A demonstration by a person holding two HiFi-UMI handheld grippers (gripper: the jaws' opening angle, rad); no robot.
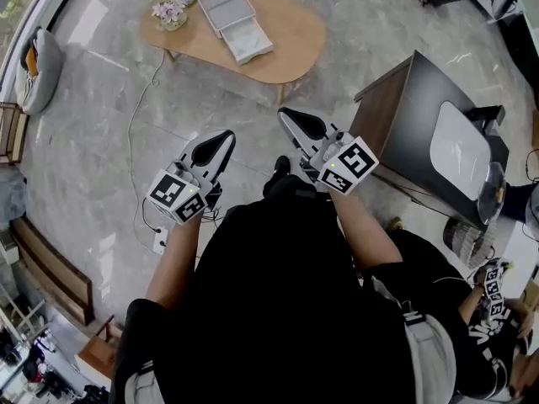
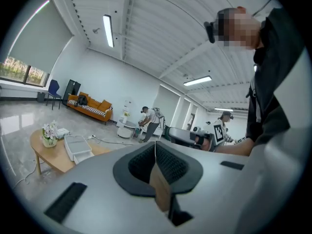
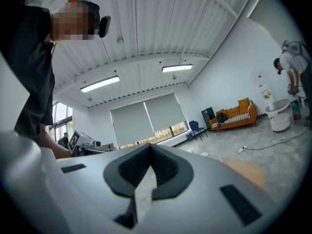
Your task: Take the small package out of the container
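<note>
Head view: left gripper (image 1: 221, 144) and right gripper (image 1: 293, 120) held close to the body, fingers of both pressed together, empty. White container (image 1: 232, 19) well ahead on the wooden bench (image 1: 290, 40), long axis slanting far-left to near-right. Package inside not made out. Probably nearer the left gripper, almost straight ahead.

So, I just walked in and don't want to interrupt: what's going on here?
A person stands holding a gripper in each hand. The left gripper and the right gripper are both shut and empty, held in front of the body. The white container sits open on the low wooden table ahead, near some flowers. Nothing is being touched; the job has not started.
</note>
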